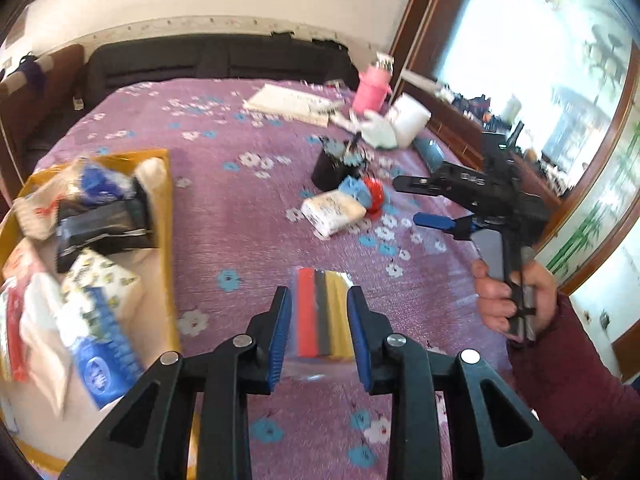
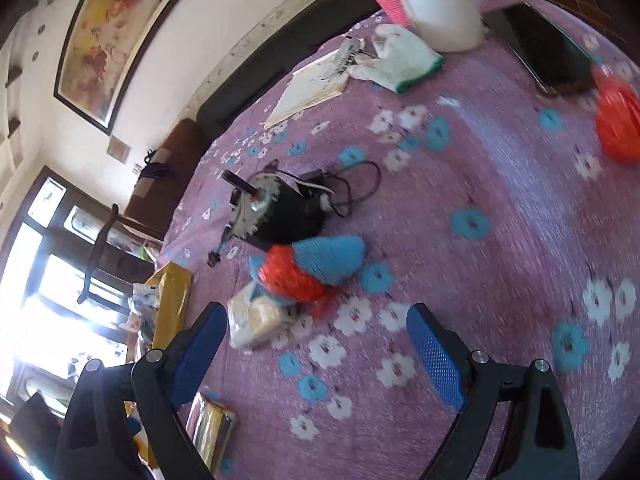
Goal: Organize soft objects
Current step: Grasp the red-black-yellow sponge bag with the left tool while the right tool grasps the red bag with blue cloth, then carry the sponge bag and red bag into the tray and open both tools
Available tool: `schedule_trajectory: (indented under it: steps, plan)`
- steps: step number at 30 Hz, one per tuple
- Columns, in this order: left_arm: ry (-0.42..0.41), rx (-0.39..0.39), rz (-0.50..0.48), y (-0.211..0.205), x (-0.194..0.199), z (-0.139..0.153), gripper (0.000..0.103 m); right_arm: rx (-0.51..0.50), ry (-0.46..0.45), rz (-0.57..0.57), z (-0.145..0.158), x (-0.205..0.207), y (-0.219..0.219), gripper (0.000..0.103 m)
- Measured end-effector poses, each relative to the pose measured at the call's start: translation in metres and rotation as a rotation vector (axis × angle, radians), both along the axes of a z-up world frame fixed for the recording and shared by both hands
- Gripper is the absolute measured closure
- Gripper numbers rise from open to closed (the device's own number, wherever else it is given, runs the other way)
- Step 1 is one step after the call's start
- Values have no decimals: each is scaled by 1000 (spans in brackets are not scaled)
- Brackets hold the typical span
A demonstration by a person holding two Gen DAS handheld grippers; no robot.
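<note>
My left gripper [image 1: 320, 312] is shut on a clear pack of red, dark and yellow cloths [image 1: 322, 312], held above the purple flowered bedspread [image 1: 240, 208]; the same pack [image 2: 212, 428] shows low in the right wrist view. To its left stands a yellow box [image 1: 162, 200] with several soft packs in it. My right gripper [image 2: 316, 312] is open and empty, hovering just short of a white tissue pack [image 2: 256, 320], a red mesh ball [image 2: 292, 276] and a blue cloth [image 2: 332, 256]. The left wrist view shows the right gripper [image 1: 416, 202] in a hand at the right.
A black motor with a cable [image 2: 280, 212] lies behind the blue cloth. Farther back are a white glove [image 2: 400, 60], an open book [image 2: 312, 88], a white jar [image 2: 440, 4], a pink bottle [image 1: 370, 90] and a dark tablet [image 2: 548, 48]. Another red mesh ball [image 2: 618, 124] lies far right.
</note>
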State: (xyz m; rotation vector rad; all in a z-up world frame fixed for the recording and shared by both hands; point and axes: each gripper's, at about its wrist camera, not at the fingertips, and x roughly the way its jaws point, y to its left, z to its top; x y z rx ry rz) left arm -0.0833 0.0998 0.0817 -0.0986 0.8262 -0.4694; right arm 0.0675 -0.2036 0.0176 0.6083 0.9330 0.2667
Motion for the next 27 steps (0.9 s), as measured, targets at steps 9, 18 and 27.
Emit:
schedule_trajectory:
  steps: [9,18,27]
  plan:
    - [42,0,6,0,-9,-11,31,-226,95,10,-1,42,47,43]
    - [70,214,25,-60,25,-46,13,-188,33,0,20,-1,22,52]
    - [82,336,20,-89,42,-69,60,-163,-33,24,41,-49,1,51]
